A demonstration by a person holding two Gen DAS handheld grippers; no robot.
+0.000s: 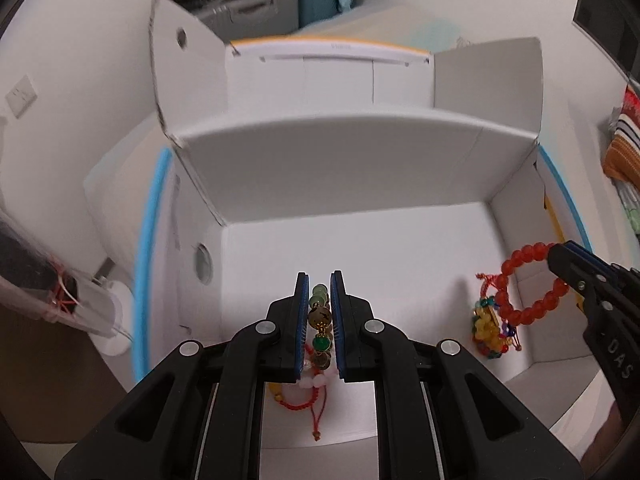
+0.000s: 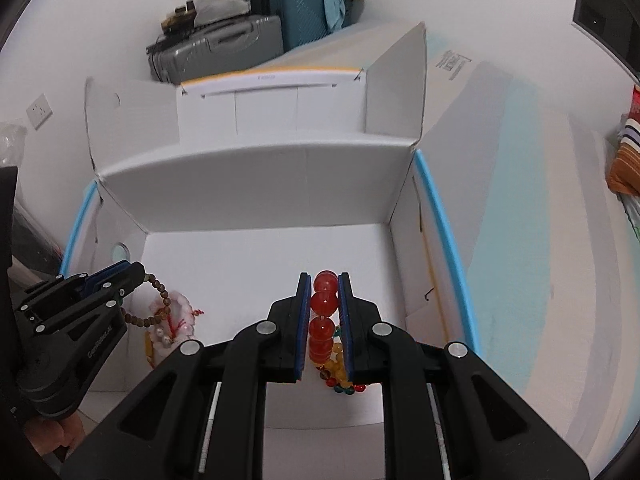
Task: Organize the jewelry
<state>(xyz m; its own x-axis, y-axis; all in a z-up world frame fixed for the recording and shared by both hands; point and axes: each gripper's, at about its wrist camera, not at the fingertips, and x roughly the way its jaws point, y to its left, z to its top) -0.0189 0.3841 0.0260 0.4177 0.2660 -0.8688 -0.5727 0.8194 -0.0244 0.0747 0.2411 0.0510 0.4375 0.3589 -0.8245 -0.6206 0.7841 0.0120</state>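
While you look along the left gripper (image 1: 319, 320) in its own view, you see its fingers (image 1: 301, 320) clenched on a mixed bead bracelet (image 1: 319, 314) of green and brown beads, which hangs just above the floor of the open white box (image 1: 360, 176); below it, near the box's front wall, lies a small pile with pink beads and a red cord (image 1: 316, 410); toward the box's right wall the right gripper (image 1: 560, 258) carries a red bead bracelet (image 1: 528, 284) over a multicoloured bead heap (image 1: 490, 328) in the right front corner. I judge these strands light, limp and slippery, so they will swing and sag; pinch across two or three beads, as you do now, rather than the bare cord; your left gripper tilts steeply down into the box.

From the right wrist view, the fingers (image 2: 305, 320) are clamped on the big red beads, held above the box floor near the right wall, with the multicoloured beads directly beneath; at the box's left wall the left gripper (image 2: 132, 276) dangles a brown-beaded loop over a pink pouch with pearls (image 2: 176, 320); your right gripper also points steeply down, wrist above the box's front edge.
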